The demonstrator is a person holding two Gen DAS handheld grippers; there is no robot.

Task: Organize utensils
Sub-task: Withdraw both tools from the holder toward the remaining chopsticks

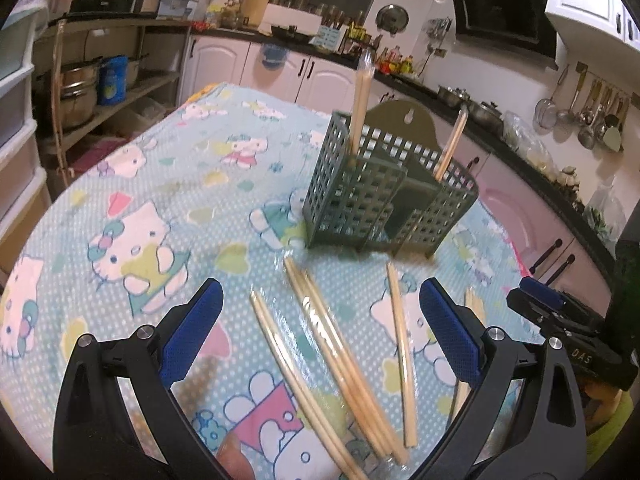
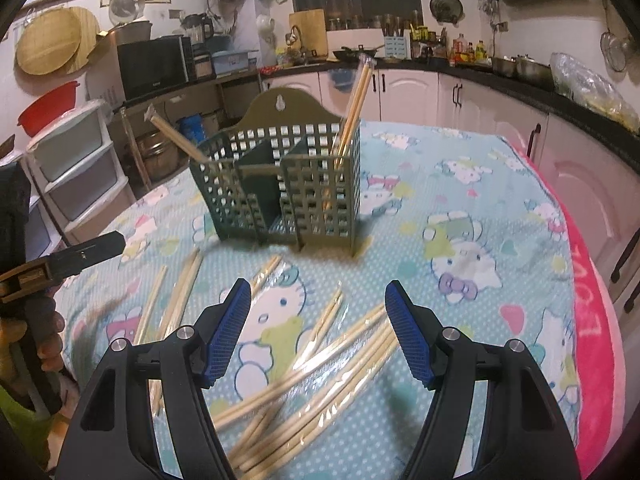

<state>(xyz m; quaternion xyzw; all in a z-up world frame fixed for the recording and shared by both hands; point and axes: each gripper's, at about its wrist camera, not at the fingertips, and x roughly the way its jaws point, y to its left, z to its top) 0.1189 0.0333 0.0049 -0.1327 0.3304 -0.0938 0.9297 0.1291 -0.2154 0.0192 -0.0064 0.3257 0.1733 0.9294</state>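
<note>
Wooden chopsticks lie beneath both gaping tongs, near caddy.

A cloth with cartoon cats covers the table, and a pink blanket lies along its edge at 3 o'clock. At 10 o'clock a microwave stands on a shelf, with a red basin and white drawers near it. A black hood hangs at 1 o'clock and ladles hang at 3 o'clock.
</note>
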